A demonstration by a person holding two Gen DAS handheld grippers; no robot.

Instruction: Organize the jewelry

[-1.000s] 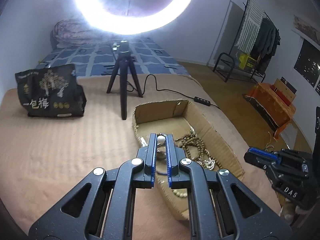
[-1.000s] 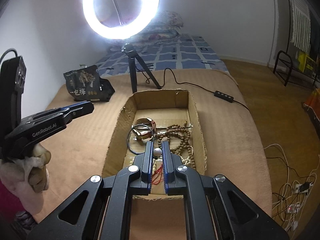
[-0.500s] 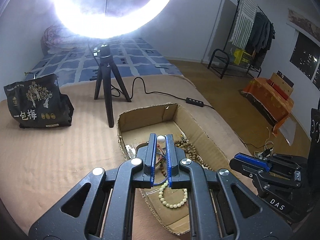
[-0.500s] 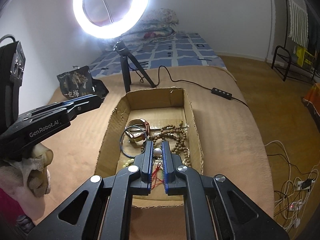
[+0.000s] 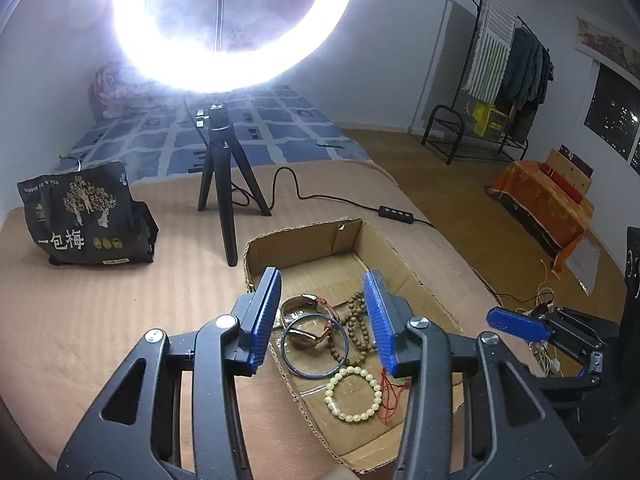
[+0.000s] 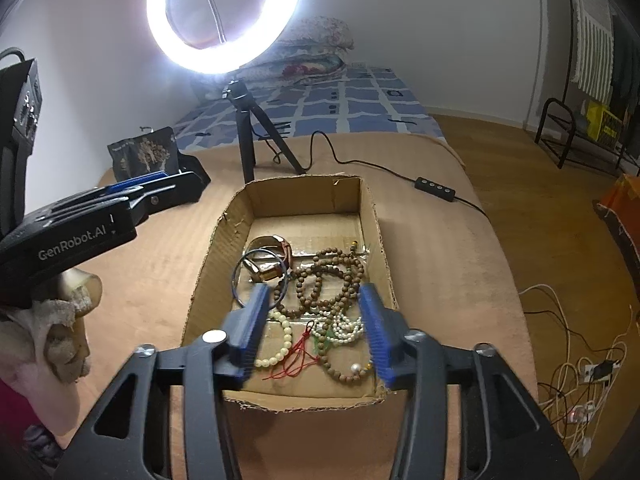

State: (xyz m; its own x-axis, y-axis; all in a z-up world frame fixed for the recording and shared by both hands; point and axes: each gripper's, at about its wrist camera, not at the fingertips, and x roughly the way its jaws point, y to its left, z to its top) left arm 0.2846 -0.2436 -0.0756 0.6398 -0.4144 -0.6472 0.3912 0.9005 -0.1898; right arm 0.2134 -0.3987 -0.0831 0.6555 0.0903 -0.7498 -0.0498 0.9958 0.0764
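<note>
1. Left claw [image 5: 326, 316]: jaws have just been opening, now stand apart with nothing between the pads. It hovers over the cardboard box [image 5: 404, 264], nothing gripped.
2. Right claw [image 6: 316, 330]: same, jaws just opened, empty, hanging over the near end of the box. Left pad looks motion-blurred.
3. All the jewelry sits loose in the box: watch [image 5: 310, 330], blue bangle [image 5: 314, 372] ringed around it, brown bead string [image 6: 324, 280] in a coil mid-box, pale bead bracelet [image 5: 352, 394] and red cord [image 6: 298, 356] toward the near end, a small pearl strand [image 6: 340, 328] beside them.
4. My read: both claws are open and angled down into the box to pick a piece each. Nothing sorted yet; the task looks barely started.
5. In the way: pieces overlap. The bangle lies over the watch, bead strings cross each other, the red cord is tangled in. Pulling one will likely drag neighbours.
6. Box walls limit the approach from the sides; top-down entry looks cleaner.
7. Around: box rests on a tan blanket on the bed [image 5: 80, 320], ring light [image 5: 234, 20] on a tripod [image 5: 226, 196] just behind it, its cable and remote [image 6: 434, 189] beside the far right corner, a black bag [image 5: 84, 216] well to the left. None of them blocks the reach.
</note>
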